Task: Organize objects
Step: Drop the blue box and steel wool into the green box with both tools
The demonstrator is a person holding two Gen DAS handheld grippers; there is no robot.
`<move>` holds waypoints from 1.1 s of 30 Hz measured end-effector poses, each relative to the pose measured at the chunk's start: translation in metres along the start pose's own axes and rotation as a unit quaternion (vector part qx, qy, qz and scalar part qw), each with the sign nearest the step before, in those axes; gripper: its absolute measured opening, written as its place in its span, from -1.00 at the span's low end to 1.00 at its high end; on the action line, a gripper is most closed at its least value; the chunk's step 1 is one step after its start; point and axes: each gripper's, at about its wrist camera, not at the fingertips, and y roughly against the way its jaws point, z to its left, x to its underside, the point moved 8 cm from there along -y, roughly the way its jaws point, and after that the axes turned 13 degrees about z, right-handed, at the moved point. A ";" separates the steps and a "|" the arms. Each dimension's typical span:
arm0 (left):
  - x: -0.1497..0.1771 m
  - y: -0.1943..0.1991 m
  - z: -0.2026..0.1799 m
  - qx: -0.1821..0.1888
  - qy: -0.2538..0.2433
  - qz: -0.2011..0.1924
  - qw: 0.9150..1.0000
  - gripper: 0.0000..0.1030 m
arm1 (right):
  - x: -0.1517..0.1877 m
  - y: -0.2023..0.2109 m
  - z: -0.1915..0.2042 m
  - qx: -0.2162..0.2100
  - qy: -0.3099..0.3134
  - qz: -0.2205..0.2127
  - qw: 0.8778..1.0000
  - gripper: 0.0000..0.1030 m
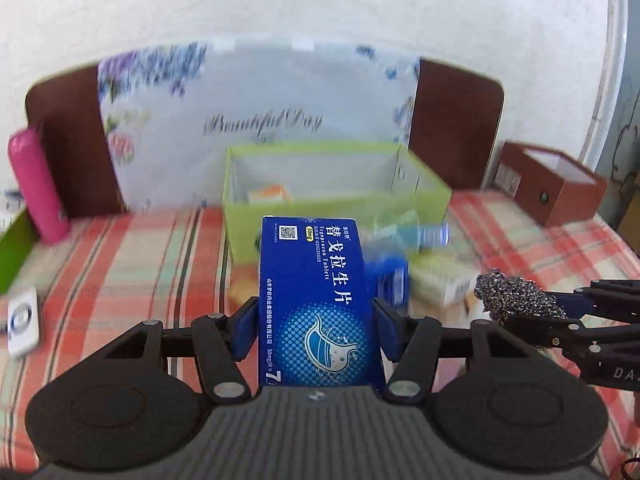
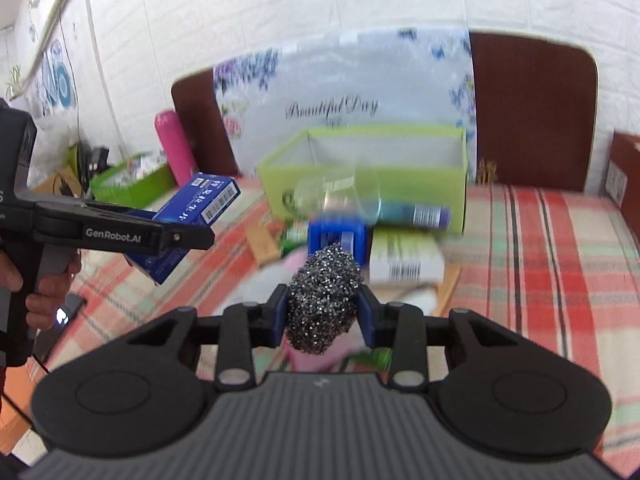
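A pink bottle (image 1: 34, 184) stands left against the brown headboard (image 1: 454, 124), a floral pillow (image 1: 256, 120) leans at centre, a brown box (image 1: 554, 184) sits right, checked sheet (image 1: 132, 264) underneath.

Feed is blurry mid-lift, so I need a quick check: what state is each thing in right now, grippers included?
Left gripper: shut on blue tablet box.
Blue tablet box: held, lifted clear of the bed.
Right gripper: shut on steel wool scrubber.
Steel wool scrubber: held, squeezed between the pads.
Green box: open, lidless, with a small carton inside.
Brown box: open on top.
Pink bottle: leaning, capped.
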 end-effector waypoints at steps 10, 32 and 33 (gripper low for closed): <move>-0.122 -0.051 -0.011 0.053 0.020 -0.019 0.998 0.20 | -0.122 -0.038 -0.063 0.056 0.005 -0.059 0.997 -0.32; -0.157 -0.181 0.017 0.015 0.043 0.030 0.999 0.73 | -0.141 -0.157 -0.117 0.099 0.039 -0.023 0.994 0.67; -0.155 -0.178 0.018 0.013 0.044 0.029 0.999 0.73 | -0.141 -0.153 -0.117 0.098 0.034 -0.027 0.994 0.69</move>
